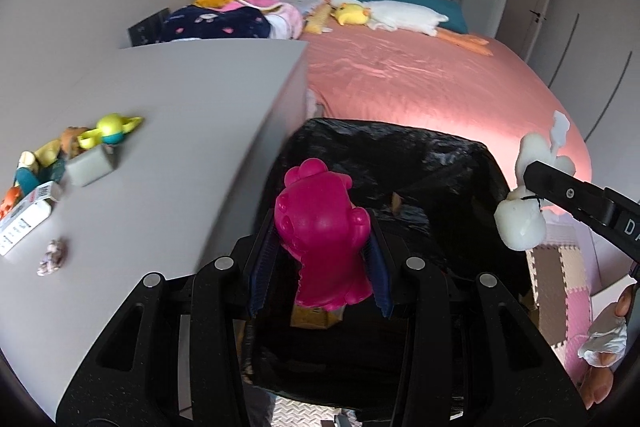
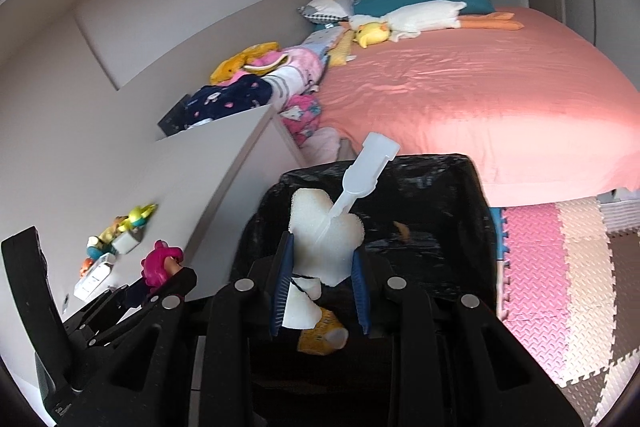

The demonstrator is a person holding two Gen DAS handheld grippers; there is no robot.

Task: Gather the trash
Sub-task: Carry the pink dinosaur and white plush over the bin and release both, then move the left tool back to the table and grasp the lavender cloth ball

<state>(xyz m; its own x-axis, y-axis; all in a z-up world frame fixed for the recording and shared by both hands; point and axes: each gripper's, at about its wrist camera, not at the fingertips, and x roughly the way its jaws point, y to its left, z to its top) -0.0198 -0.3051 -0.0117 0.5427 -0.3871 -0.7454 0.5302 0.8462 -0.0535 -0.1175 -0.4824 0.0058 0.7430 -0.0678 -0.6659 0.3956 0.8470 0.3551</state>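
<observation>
Centrally in the left wrist view, left claw (image 1: 320, 251) clamps a magenta toy (image 1: 320, 231) over the black-lined bin (image 1: 440, 163). Right claw (image 2: 320, 279) pinches a white heart sponge (image 2: 324, 243) with plastic handle, mid-frame above the same bin. Grey bench (image 1: 160, 131) at left carries small clutter; pink bed (image 1: 420, 83) behind.

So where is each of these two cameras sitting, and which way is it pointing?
Left wrist view: sits on the left claw, looking down past its magenta rubber toy into the black-lined trash bin.
Right wrist view: sits on the right claw, looking down past its white foam sponge at the bin.
Shared: bin, pink-covered bed, grey cabinet top, each other's claw.
</observation>
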